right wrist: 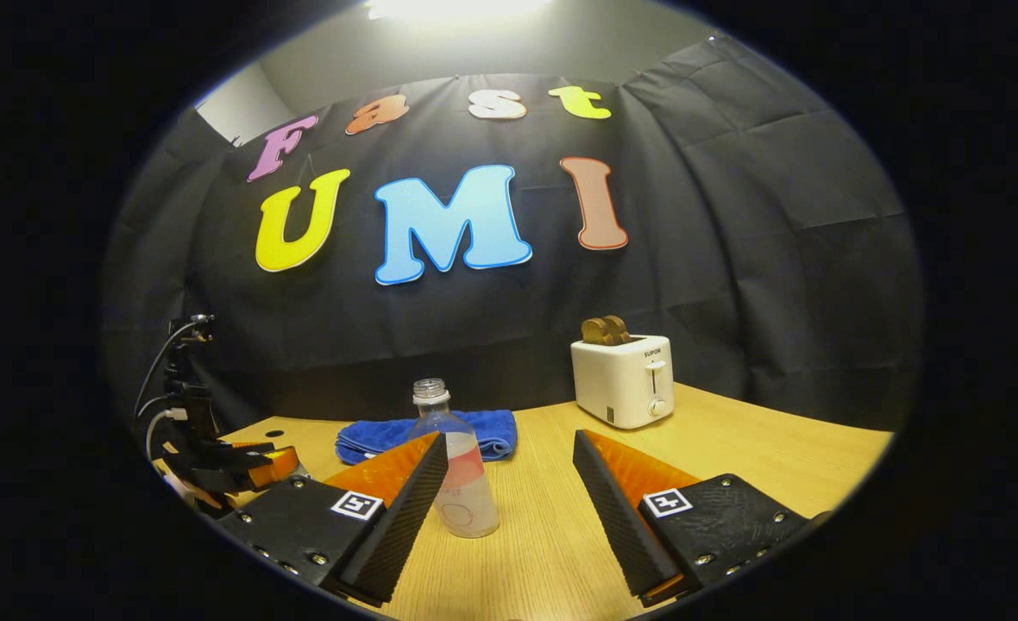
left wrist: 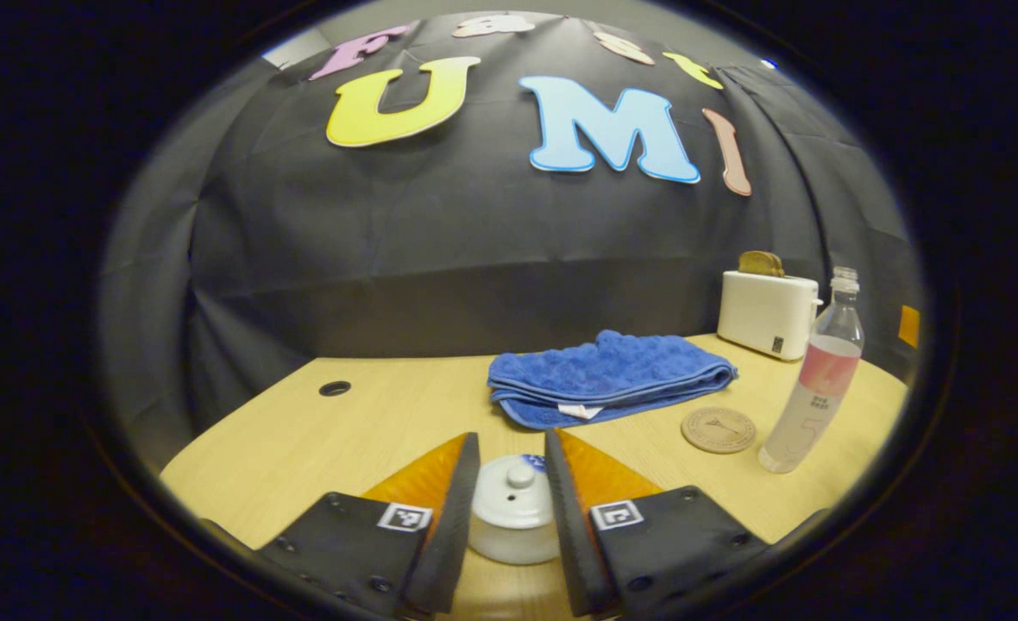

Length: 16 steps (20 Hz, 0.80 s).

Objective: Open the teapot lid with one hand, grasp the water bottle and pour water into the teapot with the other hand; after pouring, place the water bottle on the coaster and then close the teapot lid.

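Left gripper view: left hand-held gripper [left wrist: 513, 470] low over the tabletop [left wrist: 371, 423], fingers apart and straddling the teapot [left wrist: 514, 539], one on each side of the lid [left wrist: 514, 504], whether touching it or not impossible to tell. Lid on the pot, small knob [left wrist: 521, 475] upright at its centre, between the fingertips. Farther back, a folded blue towel [left wrist: 608, 379]; right of it a round coaster [left wrist: 718, 429] lying flat, and just beside that on the right the water bottle [left wrist: 815, 384], upright, cap off, partly filled. A toaster [left wrist: 768, 312] at the far right edge with bread in its slot. Right gripper view: right hand-held gripper [right wrist: 509, 470] open wide, fingers well apart, near edge of the tabletop beneath. Bottle standing ahead, nearer the left finger than the right, not centred and not gripped. Towel behind the bottle, toaster at far right, left hand-held gripper at far left. Likely risks: closing on the lid's smooth dome rather than the knob, letting it slip or dragging the pot along; approaching the bottle off-centre, with the left finger nudging it first and tipping an uncapped bottle, spilling water toward the coaster and towel.
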Tool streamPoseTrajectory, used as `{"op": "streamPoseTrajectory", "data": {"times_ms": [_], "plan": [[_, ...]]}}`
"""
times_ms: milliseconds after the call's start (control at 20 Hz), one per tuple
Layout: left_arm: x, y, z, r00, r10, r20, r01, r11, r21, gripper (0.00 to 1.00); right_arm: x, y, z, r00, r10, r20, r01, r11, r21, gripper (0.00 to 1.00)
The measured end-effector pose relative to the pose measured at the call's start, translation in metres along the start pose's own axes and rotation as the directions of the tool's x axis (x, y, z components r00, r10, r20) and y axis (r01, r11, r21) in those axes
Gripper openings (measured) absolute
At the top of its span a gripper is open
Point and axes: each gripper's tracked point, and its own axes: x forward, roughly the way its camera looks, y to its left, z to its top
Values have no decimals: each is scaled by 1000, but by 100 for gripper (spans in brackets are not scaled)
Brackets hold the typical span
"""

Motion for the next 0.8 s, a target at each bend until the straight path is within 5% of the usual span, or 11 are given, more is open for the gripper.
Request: {"op": "streamPoseTrajectory", "data": {"times_ms": [100,150,200,400,800], "plan": [[-1,-2,-2,1000,-7,-6,7,1000,18,35,1,-2,-3,1000,-3,-3,3,1000,-5,94],[-2,-4,1,1000,-11,17,11,1000,3,35,1,-2,-3,1000,-3,-4,3,1000,-9,94],[0,-6,0,1000,-8,8,8,1000,3,16,1,-2,-4,1000,-2,-6,2,1000,-13,94],[-2,-3,5,1000,-3,22,3,1000,5,7,3,1,-10,1000,8,-19,-8,1000,-28,94],[-9,7,19,998,-23,59,27,997,-78,7,11,12,-17,999,39,-38,-41,998,-55,94]]}}
